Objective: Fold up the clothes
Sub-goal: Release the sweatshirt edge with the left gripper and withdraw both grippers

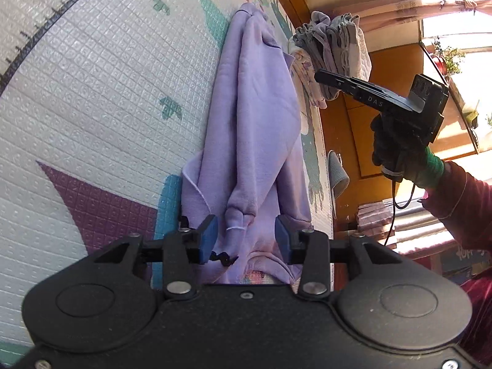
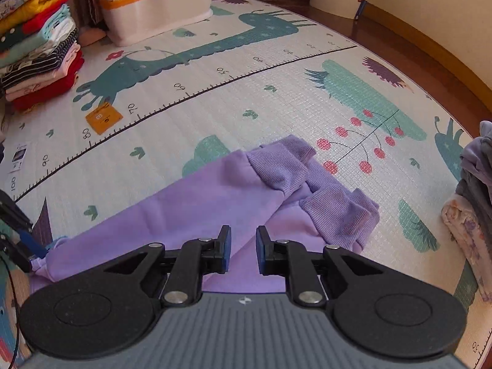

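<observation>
A lilac fleece garment [image 1: 255, 117] lies on the play mat [image 1: 107, 98], folded into a long narrow strip. Its two ribbed cuffs [image 2: 286, 166] rest at one end in the right wrist view. My left gripper [image 1: 245, 236] is open over the near end, its blue pads either side of a bunched cuff and black drawstring. My right gripper [image 2: 243, 247] is open just above the garment's middle, holding nothing. The left wrist view shows it from the side [image 1: 321, 77], held in a gloved hand [image 1: 396, 150] off the mat's edge.
A tall stack of folded clothes [image 2: 37, 46] stands at the mat's far left corner, beside a white and orange container [image 2: 160, 6]. A pile of grey and lilac clothes [image 1: 332, 49] sits close to the garment's far end. Wooden floor [image 2: 399, 40] borders the mat.
</observation>
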The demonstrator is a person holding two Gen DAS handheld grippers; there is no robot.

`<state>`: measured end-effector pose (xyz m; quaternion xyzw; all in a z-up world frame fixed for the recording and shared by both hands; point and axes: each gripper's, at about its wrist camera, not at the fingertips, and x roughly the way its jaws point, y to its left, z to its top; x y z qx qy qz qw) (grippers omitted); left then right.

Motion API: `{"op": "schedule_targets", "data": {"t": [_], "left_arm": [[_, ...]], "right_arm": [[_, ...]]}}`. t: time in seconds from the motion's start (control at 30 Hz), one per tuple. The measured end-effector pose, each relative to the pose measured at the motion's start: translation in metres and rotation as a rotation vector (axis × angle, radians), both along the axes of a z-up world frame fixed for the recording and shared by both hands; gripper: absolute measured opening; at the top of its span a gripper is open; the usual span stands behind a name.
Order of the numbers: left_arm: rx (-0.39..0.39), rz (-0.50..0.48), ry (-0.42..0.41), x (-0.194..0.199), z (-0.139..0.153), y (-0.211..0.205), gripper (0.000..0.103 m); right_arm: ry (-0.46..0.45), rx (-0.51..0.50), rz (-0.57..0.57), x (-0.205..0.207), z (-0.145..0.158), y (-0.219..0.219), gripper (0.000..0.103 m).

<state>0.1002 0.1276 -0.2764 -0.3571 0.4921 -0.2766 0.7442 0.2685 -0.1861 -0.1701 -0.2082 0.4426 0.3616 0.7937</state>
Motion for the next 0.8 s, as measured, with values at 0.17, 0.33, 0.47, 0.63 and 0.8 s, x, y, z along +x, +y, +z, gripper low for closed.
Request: {"op": "schedule_targets", "data": {"t": [0.17,0.33,0.47,0.63,0.8], "left_arm": [[0.159,-0.048,-0.127,0.013,0.031,-0.009,0.047],[0.325,-0.170,-0.279,0.086,0.054,-0.037,0.047],[0.388,-0.179,-0.306,0.172,0.066,-0.058,0.047],[0.463,-0.281,-0.272,0.269,0.061,-0.087,0.047],[0.455,-0.313,-0.245,0.304,0.042,-0.100,0.046]], "right_arm": [[-0.005,0.028,-0.049,-0.057,-0.007,-0.020,0.019],[-0.061,0.091,-0.094,-0.071,-0.025,-0.005,0.019],[-0.159,0.093,-0.021,-0.073,-0.023,0.024,0.019],[-0.137,0.101,-0.047,-0.064,-0.039,0.037,0.024],[-0.117,0.084,-0.065,-0.062,-0.057,0.032,0.026]]}}
